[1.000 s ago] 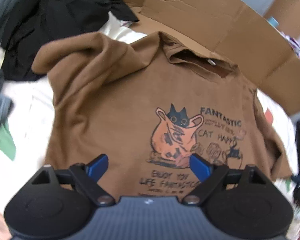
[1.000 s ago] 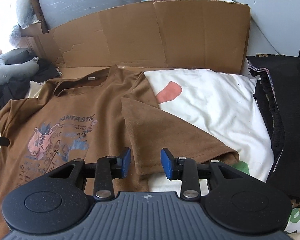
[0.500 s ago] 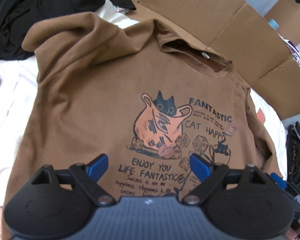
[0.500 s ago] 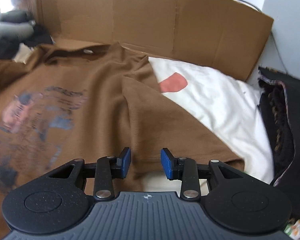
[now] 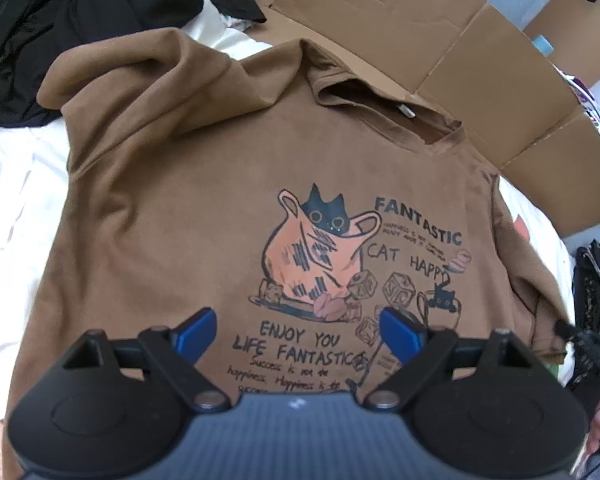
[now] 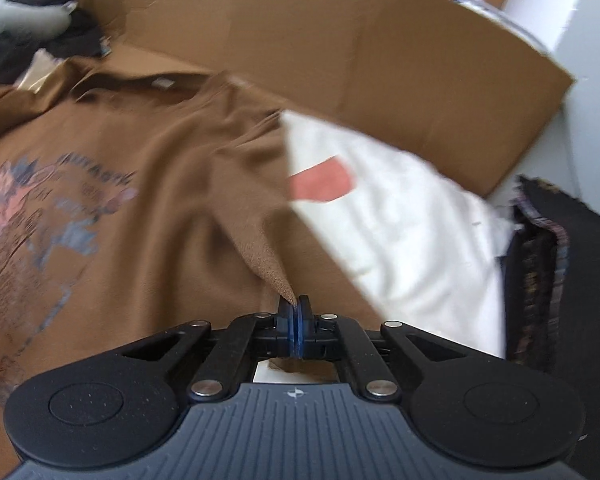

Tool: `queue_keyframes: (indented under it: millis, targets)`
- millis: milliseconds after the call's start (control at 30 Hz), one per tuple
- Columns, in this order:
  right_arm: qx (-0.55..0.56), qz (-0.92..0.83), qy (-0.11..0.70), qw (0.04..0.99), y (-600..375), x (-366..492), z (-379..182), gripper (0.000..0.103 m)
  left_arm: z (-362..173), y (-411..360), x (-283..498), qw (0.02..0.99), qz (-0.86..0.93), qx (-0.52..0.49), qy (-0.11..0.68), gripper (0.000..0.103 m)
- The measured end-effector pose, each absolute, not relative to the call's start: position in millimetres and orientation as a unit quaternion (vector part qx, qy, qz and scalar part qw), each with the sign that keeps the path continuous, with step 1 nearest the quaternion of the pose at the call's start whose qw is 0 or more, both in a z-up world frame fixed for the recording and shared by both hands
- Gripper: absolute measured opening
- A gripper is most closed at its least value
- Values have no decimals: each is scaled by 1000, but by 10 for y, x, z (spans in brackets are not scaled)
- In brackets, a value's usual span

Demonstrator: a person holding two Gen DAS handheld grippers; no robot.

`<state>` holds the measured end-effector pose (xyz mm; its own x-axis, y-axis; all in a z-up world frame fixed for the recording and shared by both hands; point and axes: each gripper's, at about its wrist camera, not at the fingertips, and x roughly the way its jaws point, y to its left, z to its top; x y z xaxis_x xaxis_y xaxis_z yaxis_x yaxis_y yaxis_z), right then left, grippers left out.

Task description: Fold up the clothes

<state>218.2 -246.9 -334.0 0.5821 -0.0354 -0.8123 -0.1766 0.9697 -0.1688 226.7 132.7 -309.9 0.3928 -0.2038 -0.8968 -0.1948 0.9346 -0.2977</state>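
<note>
Fabric from the sleeve (image 6: pixel 260 236) of the brown T-shirt (image 5: pixel 204 208) sat pinched in our right gripper (image 6: pixel 296 304), whose jaws had just been closing and were clenched on it. Our left gripper (image 5: pixel 298 326) hung released above the shirt's near hem, its blue pads wide apart with nothing between them. Print up, the shirt lay on white bedding (image 6: pixel 412 220), with flattened cardboard (image 5: pixel 440 52) at the far side and dark clothes (image 5: pixel 80 20) far left.
</note>
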Motion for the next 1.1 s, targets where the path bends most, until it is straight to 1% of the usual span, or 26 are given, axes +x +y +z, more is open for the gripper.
queue_keyframes:
  millis: [267,467,567,867,1100]
  targets:
    - [-164,0,442,882,-2994,2407,-3175,3,-3087,1291,2290,820,-12,-160,550,90]
    - [-171,-23,464,869,-3399,2671,-3210,3,-3126,1314,2314,815,-6,-163,556,90]
    - [-151,-31,477,866,-3568,2791,-3199,3,-3149,1306,2332,812,-9,-167,560,90]
    - [-161,-65,496,851,-3739,3083,-3201,3,-3163,1252,2359,812,-18,-161,561,90]
    - [-212,-88,509,830,-3705,3258,-3366,4,-3184,1310,2350,810,-11,-162,563,90]
